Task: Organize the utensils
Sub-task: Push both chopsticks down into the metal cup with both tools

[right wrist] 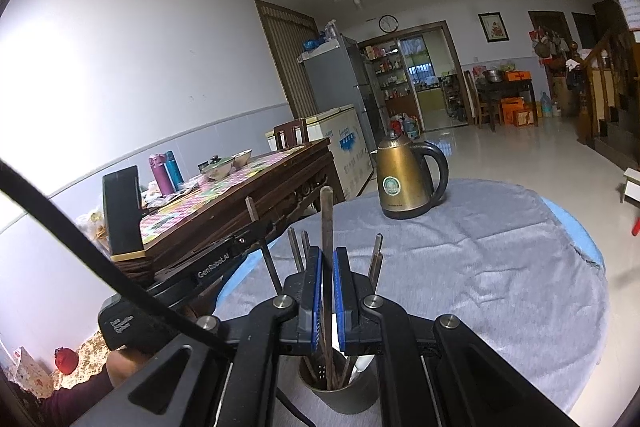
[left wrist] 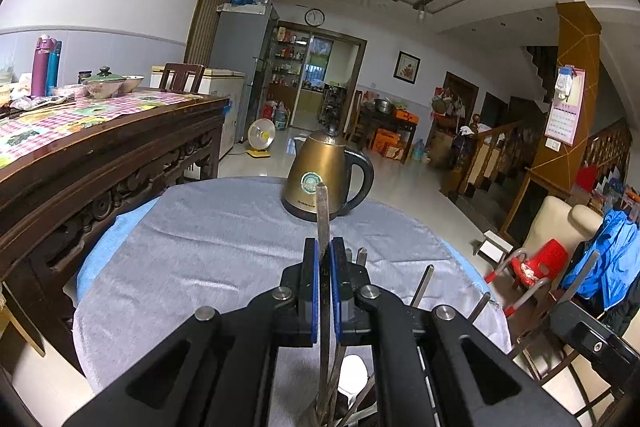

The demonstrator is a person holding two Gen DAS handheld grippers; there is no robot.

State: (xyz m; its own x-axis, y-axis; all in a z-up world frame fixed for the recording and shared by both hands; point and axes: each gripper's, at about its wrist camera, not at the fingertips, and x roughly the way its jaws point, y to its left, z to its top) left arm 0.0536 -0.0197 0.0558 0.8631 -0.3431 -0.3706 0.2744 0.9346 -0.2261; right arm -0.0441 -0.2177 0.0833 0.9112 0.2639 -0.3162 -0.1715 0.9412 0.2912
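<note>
Since most utensils already stand upright in the cup (right wrist: 340,387) on the grey-clothed desk (right wrist: 480,267), the sorting looks nearly finished. The left gripper (left wrist: 325,291) has its fingers clamped on one flat metal handle (left wrist: 322,215), held upright over the cup. The right gripper (right wrist: 327,295) appears clamped likewise on another handle (right wrist: 326,219). What seems left is lowering these and letting go. A kettle (right wrist: 404,183) stands farther back.
</note>
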